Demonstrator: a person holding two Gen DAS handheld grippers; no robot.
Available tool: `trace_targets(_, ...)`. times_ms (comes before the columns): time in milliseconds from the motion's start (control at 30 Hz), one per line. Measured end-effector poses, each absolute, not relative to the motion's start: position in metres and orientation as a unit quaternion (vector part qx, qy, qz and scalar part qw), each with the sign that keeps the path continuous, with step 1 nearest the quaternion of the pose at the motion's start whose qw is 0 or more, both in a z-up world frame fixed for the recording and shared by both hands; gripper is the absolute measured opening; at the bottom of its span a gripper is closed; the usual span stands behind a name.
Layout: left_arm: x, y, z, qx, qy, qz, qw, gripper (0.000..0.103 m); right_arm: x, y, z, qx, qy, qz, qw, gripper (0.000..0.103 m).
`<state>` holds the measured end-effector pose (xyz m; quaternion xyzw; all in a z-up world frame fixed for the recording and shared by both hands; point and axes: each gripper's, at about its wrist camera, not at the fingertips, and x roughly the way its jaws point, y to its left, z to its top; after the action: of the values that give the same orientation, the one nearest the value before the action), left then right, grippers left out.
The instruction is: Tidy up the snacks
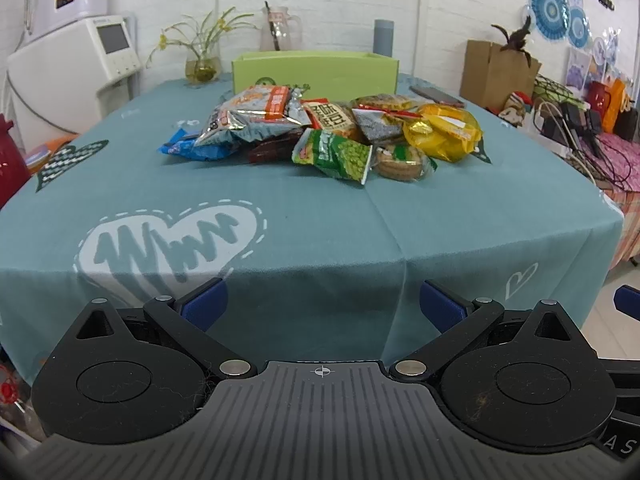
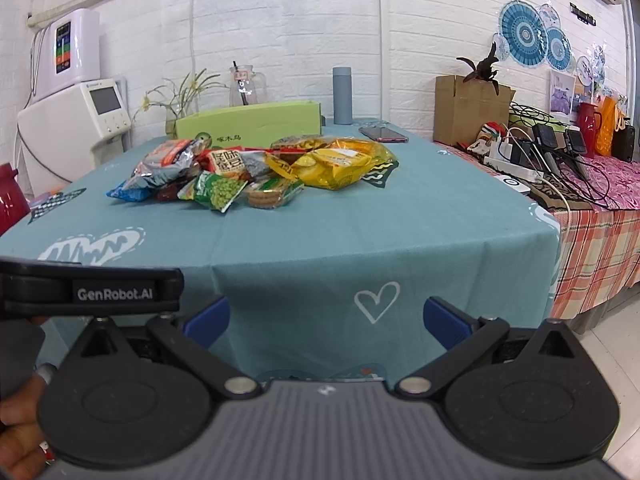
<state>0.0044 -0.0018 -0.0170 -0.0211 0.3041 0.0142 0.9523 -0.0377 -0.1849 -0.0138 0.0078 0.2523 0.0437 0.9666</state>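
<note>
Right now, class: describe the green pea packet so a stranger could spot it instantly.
Start at the teal tablecloth and find the snack pile in front of the lime-green box. At the pile's near edge lies the green pea packet, the only bright green wrapper picturing round peas.

Home room: tablecloth (image 2: 360,240), flower vase (image 2: 178,116), water dispenser (image 2: 76,128), wall fans (image 2: 524,34)
</note>
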Motion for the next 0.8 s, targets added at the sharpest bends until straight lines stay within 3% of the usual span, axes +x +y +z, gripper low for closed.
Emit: trace_targets(800,0.039,0.018,-0.015,-0.046,0.324,0.023,0.945,0.091,-0.032,-0.195,-0.014,0.005,0.242,0.028,0.97,0.103)
